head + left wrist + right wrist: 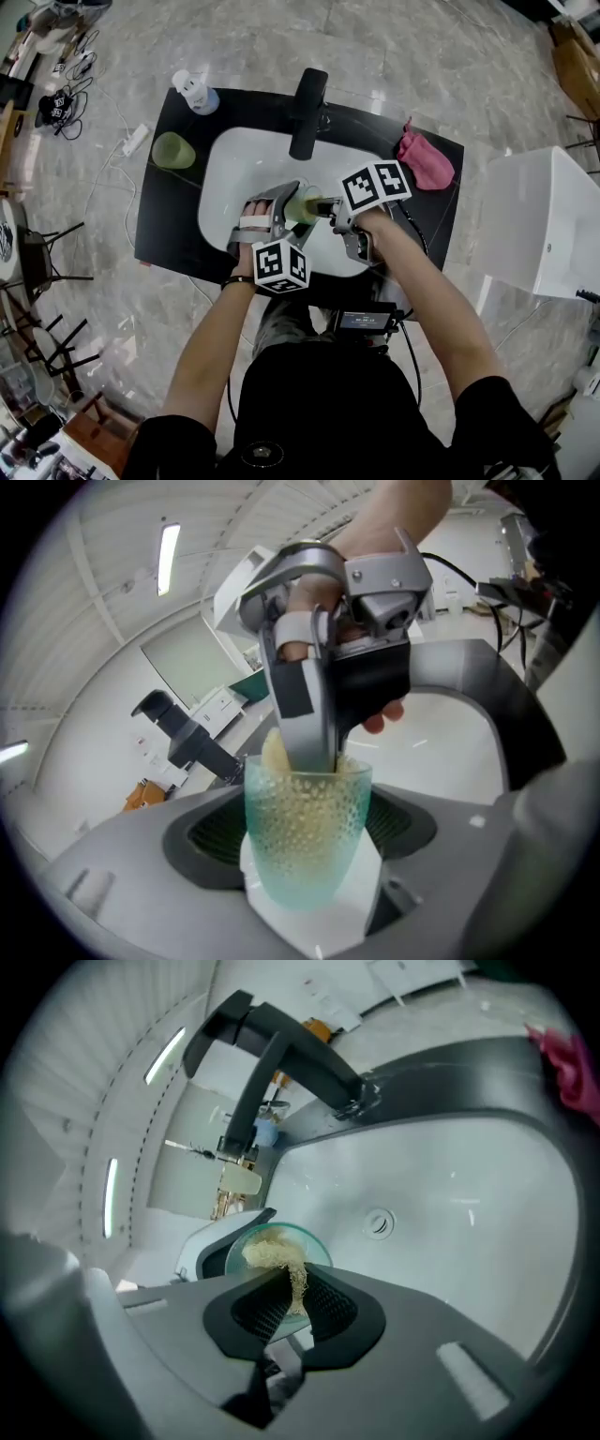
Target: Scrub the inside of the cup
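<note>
Left tongs (292, 208) are clamped wide across the translucent teal dimpled plastic cup (305, 841), one pad on each side of the wall. The cup hangs over the white sink basin (220, 164), toward the middle of the near edge of the black bench (169, 225). It's tipped so its mouth faces the other hand, probably for access, and drips land in the basin.

Right tongs (286, 1302) are pressed nearly together, pinching a pale yellow fibrous scrubber (272, 1252). Tips and scrubber are down inside the cup, and the scrubber bulk sits against the inner wall. A narrow pinch looks deliberate: slim tips clear the rim and most of the scrubber stays free to rub.

My read is mid-scrub, with the cup hand as the fixture and the scrubber hand doing the work. Can't tell how clean the inside is.

Risk: side load from the scrubber could twist the cup in the clamp, since a dimpled wet wall may slip.

Not in play:
- black faucet (307, 112), at the far edge over the basin
- green tumbler (173, 150), near the left edge
- white bottle with blue base (195, 92), far left corner
- pink cloth (427, 161), right edge
</note>
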A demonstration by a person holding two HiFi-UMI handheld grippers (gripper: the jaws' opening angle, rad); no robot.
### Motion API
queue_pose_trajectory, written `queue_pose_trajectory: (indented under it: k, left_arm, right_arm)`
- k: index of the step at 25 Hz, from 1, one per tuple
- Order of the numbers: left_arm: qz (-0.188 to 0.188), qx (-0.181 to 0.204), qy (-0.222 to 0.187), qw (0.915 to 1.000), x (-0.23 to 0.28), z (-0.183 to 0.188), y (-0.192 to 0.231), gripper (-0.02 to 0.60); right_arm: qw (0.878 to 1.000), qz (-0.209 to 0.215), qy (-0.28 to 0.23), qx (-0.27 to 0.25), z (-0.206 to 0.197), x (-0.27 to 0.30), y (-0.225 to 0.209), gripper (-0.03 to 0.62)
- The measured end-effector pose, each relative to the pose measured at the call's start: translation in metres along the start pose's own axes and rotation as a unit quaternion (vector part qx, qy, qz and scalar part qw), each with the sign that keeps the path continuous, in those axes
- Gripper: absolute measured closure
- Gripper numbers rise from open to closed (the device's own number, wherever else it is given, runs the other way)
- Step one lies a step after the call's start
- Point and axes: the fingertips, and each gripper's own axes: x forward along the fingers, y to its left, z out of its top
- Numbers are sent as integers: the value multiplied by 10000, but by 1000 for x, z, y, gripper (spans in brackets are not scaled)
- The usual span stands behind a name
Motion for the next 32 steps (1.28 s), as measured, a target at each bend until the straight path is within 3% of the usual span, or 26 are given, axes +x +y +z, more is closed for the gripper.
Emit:
queue_pose_trajectory:
  k: [3, 5, 8, 10, 14, 17, 21, 27, 30, 32]
  left_arm:
    - [172, 126, 61, 9998, -1, -4, 5, 206]
    - [176, 122, 78, 9997, -2, -6, 5, 206]
    - [-36, 75, -4, 10000, -3, -1, -1, 206]
    - [-217, 23, -108, 9997, -3, 7, -5, 207]
    - [-430, -247, -207, 9986, -3, 12, -3, 207]
    - [-636, -401, -254, 9968, -5, 12, -2, 207]
    - [-1107, -628, -313, 9914, -10, 12, -7, 207]
    - [-2072, -1037, -537, 9713, -21, 17, -14, 207]
    - [-2566, -1145, -629, 9576, -28, 22, -16, 207]
    - [-2877, -1170, -684, 9481, -32, 25, -19, 207]
  right_arm:
    - [9976, 280, -135, 625, 3, 1, -1, 551]
    - [9979, 206, -177, 579, 4, 2, -4, 551]
    - [9993, -243, -94, -283, 3, 1, -7, 551]
    - [9936, -522, 27, -1004, 1, 1, -4, 551]
    - [9675, -986, 183, -2323, -1, 3, 2, 551]
    - [9448, -1065, 252, -3089, -2, 3, 7, 551]
    - [9072, -1065, 404, -4051, -6, 3, 16, 553]
    - [8328, -981, 669, -5407, -21, 2, 27, 553]
    - [7823, -1075, 870, -6074, -30, 1, 28, 553]
    - [7361, -1144, 1008, -6595, -35, 0, 29, 553]
